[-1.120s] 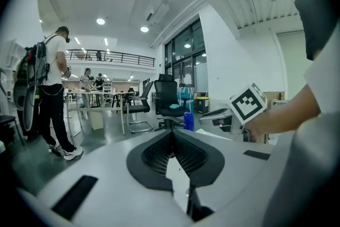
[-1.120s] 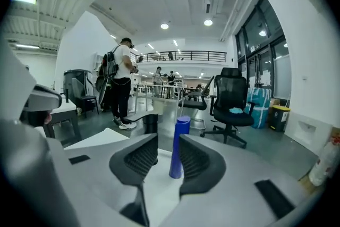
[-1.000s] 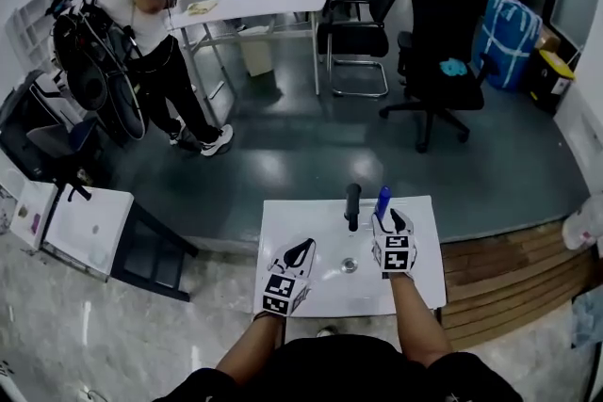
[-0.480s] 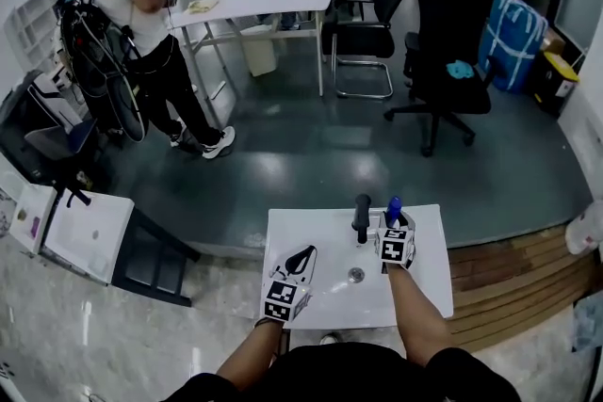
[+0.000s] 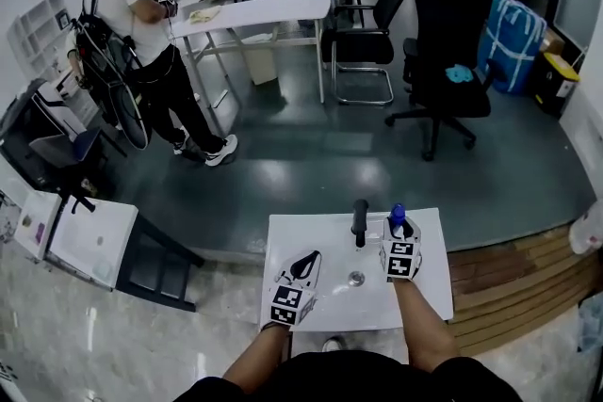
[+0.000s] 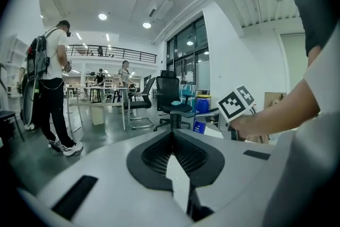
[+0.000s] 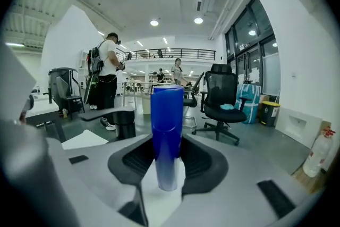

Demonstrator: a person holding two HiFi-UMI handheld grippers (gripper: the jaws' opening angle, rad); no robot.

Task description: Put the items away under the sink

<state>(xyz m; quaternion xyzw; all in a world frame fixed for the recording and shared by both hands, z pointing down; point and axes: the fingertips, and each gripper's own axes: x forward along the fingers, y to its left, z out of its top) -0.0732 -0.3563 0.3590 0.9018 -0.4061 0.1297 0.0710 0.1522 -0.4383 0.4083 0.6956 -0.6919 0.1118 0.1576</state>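
White sink top point(image 5: 301, 235) lies under both tools. The left gripper point(image 5: 307, 261), clenched on nothing, hovers just left of the drain point(image 5: 356, 278), with the black tap point(image 5: 359, 219) ahead of it to the right. The right gripper point(image 5: 399, 235), just right of the tap, has just been narrowing its jaws and clasps a blue bottle point(image 7: 167, 130), which stands upright between them. The space under the sink is out of sight below both tools. The empty left one looks freer to open it.
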